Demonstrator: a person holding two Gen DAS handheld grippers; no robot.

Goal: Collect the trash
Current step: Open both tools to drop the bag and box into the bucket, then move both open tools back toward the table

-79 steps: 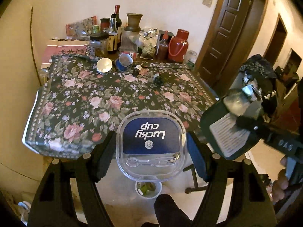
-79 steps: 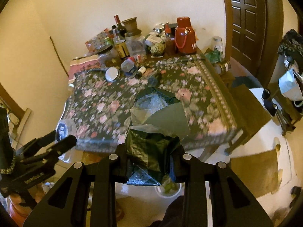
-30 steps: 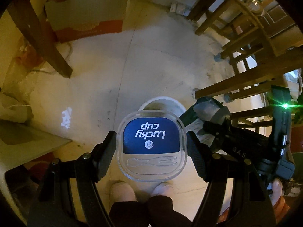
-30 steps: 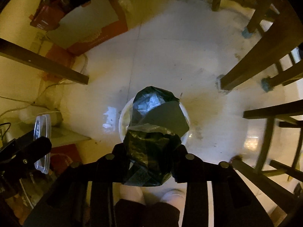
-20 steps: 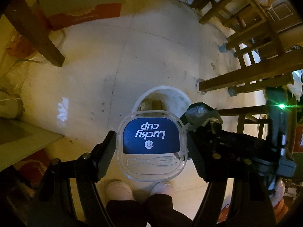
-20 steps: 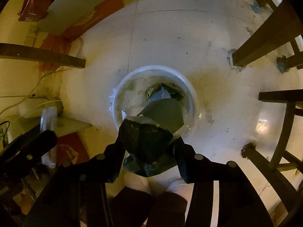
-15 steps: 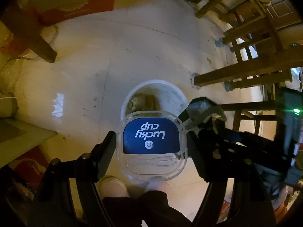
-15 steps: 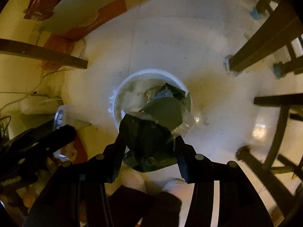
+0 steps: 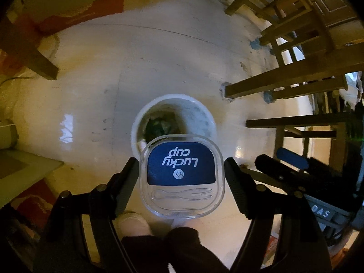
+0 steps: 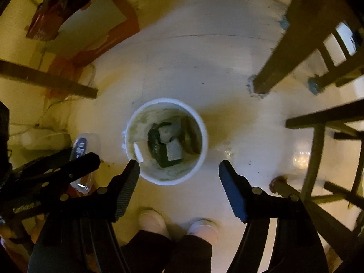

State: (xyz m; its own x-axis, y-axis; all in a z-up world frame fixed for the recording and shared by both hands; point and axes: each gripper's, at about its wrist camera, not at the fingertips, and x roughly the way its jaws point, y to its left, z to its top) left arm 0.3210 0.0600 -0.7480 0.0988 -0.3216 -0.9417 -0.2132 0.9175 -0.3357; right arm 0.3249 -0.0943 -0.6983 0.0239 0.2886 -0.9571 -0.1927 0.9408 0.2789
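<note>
I am holding a clear plastic lid [image 9: 182, 178] between the pads of the left gripper [image 9: 182, 177]; both fingers are pressing on its edges. The lid is a rounded square with a dark blue label reading "Lucky cup" and a spoon outline moulded along its near side. It is hanging above the near rim of a white bucket [image 9: 206, 116] that is standing on the pale floor [image 9: 136, 56].

I am reading the right gripper [image 10: 179, 177] as empty: its jaws are opening, with nothing between them, above the near edge of the bucket [image 10: 203, 141].

The right wrist view is showing the full bucket interior, where a crumpled dark green bag [image 10: 165, 143] is lying at the bottom. The left wrist view is showing only a dark green patch there, since the lid is covering the near part of the opening. The right view is also showing the lid [image 10: 84, 157] edge-on at far left, in the left gripper [image 10: 68, 170]. Both views are showing wooden chair legs [image 10: 295, 31] on the right and the person's pale shoes [image 10: 152, 220] at the near edge.
</note>
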